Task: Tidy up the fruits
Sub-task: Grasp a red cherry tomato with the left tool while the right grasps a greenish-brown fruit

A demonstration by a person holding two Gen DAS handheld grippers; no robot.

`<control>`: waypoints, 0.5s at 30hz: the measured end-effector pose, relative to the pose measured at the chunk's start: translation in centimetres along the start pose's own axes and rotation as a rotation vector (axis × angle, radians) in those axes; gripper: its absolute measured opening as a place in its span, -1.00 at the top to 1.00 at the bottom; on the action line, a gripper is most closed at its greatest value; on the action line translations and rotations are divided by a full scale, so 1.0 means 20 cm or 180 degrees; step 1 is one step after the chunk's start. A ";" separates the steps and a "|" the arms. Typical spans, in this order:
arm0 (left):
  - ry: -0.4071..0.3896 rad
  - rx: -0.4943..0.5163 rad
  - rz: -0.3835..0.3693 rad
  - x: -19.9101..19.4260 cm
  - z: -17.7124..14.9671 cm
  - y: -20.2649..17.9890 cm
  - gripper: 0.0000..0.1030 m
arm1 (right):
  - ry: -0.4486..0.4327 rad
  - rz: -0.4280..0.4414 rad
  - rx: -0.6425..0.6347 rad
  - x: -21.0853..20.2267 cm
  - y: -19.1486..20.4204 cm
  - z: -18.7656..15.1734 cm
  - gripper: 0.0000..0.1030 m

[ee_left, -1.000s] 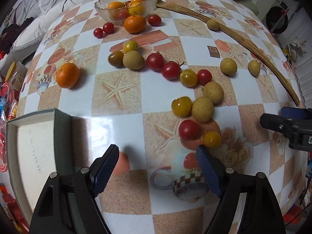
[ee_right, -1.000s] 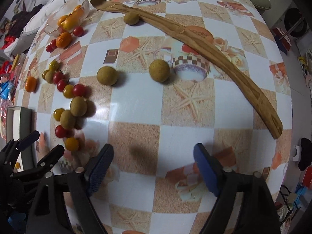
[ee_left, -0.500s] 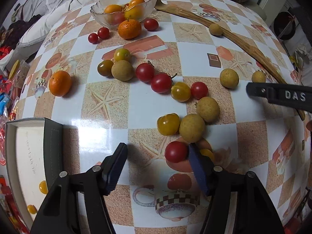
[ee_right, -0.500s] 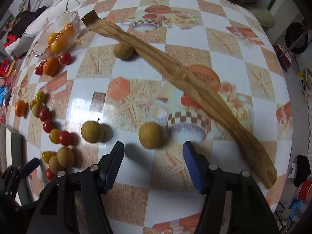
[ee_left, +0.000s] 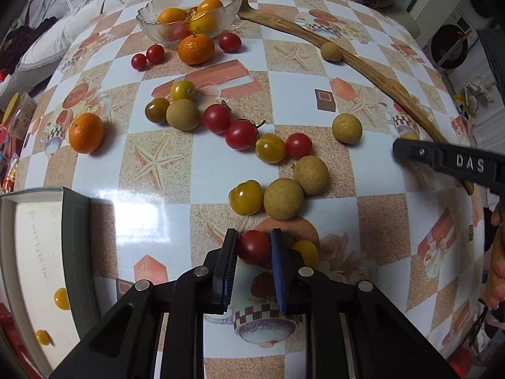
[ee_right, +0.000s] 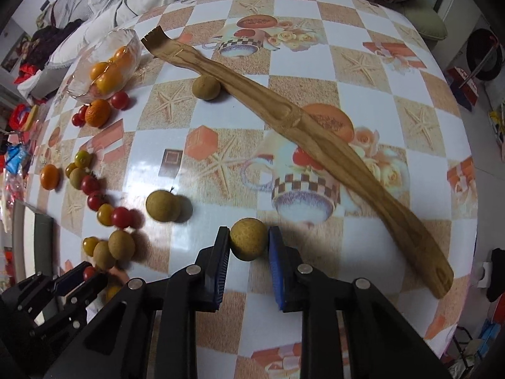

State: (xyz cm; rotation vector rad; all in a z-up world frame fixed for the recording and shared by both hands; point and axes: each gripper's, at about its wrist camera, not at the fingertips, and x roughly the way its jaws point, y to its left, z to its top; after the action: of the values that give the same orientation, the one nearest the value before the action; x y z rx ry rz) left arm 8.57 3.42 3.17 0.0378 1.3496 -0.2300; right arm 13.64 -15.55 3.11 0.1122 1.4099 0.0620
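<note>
Left gripper (ee_left: 254,246): points steeply down at the desk; its jaws pinch a red tomato (ee_left: 254,246), one pad on each side of it
Red tomato: sits low between the pads, at the near end of the scattered fruit; a yellow tomato (ee_left: 306,251) lies just right of the blue pad
Right gripper (ee_right: 248,242): also points down; its jaws are closing on a longan (ee_right: 248,242), the left pad touches it, the right blue pad is right at its side
Longan: on the desk near the printed cup picture, apart from the other fruit
Desk (ee_left: 157,208): round, covered with a checked cloth with starfish and cups
Bowl (ee_left: 189,15): glass, at the far edge, holds oranges and yellow fruit; one orange (ee_left: 196,49) and some red tomatoes lie just in front of it
Middle of desk: a loose line of red and yellow tomatoes and brown longans runs from the far left toward the left gripper
Second orange (ee_left: 86,132): alone at the left side
Box (ee_left: 75,252): white inside with a dark rim, at the near left edge; two small yellow fruits lie in it
Back scratcher (ee_right: 300,145): long, wooden, lies across the right part of the desk; one longan touches its far part
Hand (ee_left: 497,259): partly seen at the right edge, behind the right gripper
</note>
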 end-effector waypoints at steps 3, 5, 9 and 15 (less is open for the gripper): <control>-0.0002 -0.0050 -0.0105 -0.02 -0.01 0.04 0.57 | 0.0037 0.0044 0.0012 -0.05 -0.02 -0.09 0.49; -0.0013 -0.0057 -0.0142 -0.07 -0.06 0.09 0.57 | 0.0061 0.0063 -0.0003 -0.07 -0.02 -0.12 0.49; 0.0002 -0.0054 -0.0164 -0.10 -0.10 0.12 0.57 | 0.0119 0.0105 -0.0017 -0.12 0.02 -0.24 0.49; -0.0004 -0.0026 -0.0159 -0.17 -0.16 0.17 0.57 | 0.0195 0.0160 -0.0064 -0.12 0.14 -0.31 0.49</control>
State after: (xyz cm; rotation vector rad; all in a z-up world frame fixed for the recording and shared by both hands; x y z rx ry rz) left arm 5.47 7.69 5.49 -0.0030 1.3514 -0.2664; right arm 7.22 -12.84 4.80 0.1300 1.4674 0.1219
